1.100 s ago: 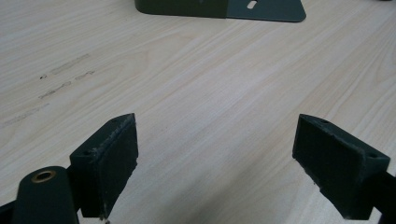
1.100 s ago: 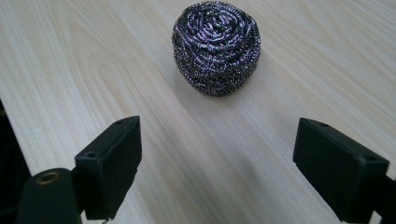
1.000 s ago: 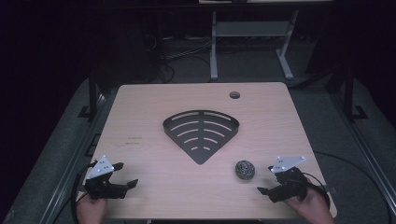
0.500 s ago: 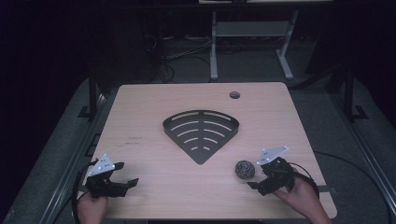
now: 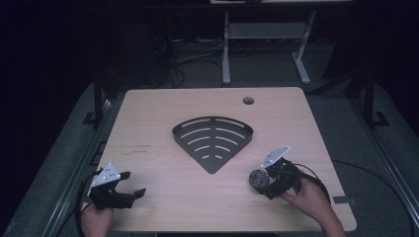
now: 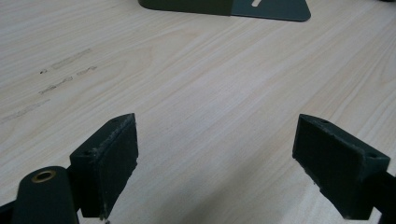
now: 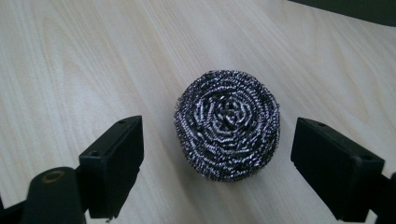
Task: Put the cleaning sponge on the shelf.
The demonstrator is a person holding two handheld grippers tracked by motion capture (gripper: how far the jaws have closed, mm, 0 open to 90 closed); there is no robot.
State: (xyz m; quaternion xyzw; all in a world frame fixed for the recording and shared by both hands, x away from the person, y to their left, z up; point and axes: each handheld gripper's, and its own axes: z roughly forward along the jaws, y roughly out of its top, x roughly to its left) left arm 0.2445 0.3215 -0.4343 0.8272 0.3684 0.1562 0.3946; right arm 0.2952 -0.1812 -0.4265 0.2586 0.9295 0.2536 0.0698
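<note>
Right gripper (image 5: 263, 184) sits spread around the steel scrubber (image 7: 228, 124), which lies near the right end of the surface's near edge; jaws flank it, not yet touching. Likely step: grasp the scrubber. To do it well, keep it centred between the jaws, drop low so the pads catch its sides, close gently since it looks springy. Left gripper (image 5: 127, 193) rests spread and empty near the near-left corner. Black rack (image 5: 212, 139) mid-surface. Versus earlier: right gripper has moved left onto the scrubber; left unchanged.
</note>
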